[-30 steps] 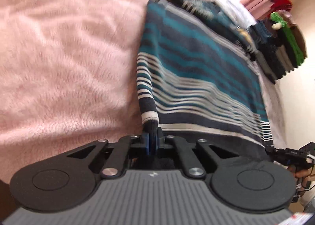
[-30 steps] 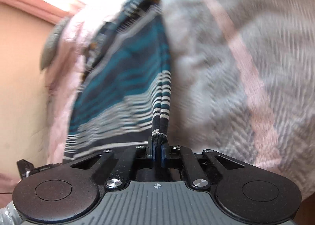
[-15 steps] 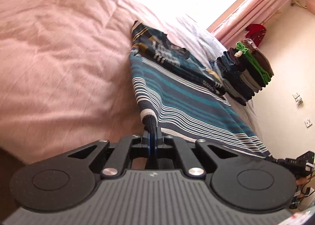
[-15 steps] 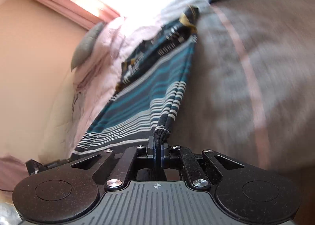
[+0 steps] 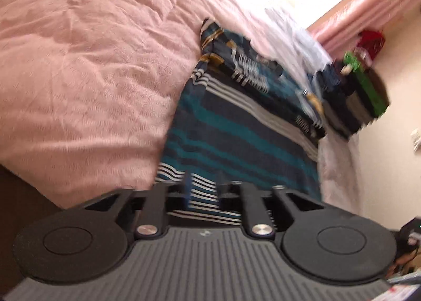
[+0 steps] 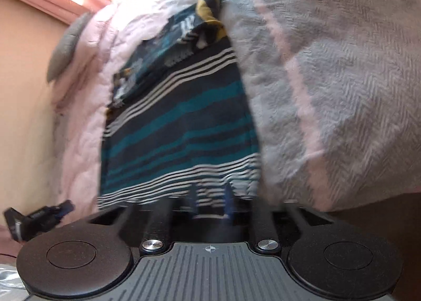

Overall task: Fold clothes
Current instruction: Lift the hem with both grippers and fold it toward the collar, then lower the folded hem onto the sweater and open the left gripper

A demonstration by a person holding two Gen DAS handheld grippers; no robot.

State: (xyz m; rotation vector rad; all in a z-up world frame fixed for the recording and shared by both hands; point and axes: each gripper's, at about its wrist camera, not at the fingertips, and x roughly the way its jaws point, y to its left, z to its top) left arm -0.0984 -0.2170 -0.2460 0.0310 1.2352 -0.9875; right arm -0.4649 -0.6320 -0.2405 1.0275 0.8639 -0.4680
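A striped garment [image 5: 236, 127] in navy, teal and white lies flat on the pink bedspread [image 5: 79, 77], its patterned top end toward the window. My left gripper [image 5: 202, 190] stands open over the garment's near left hem, nothing between its fingers. In the right wrist view the same garment [image 6: 179, 122] stretches away from my right gripper [image 6: 211, 199], which is open over the near right hem. The right view shows the left gripper [image 6: 39, 218] low at the left edge. Both views are blurred.
A stack of folded clothes [image 5: 352, 100] stands at the far right of the bed by the pink curtain [image 5: 368, 3]. A grey and pink blanket [image 6: 329, 85] lies right of the garment. A grey pillow [image 6: 65, 45] sits at the far left.
Both grippers were shut on the garment's near hem corners and held it taut off the bed. Now both have opened and the garment lies flat on the bedspread.
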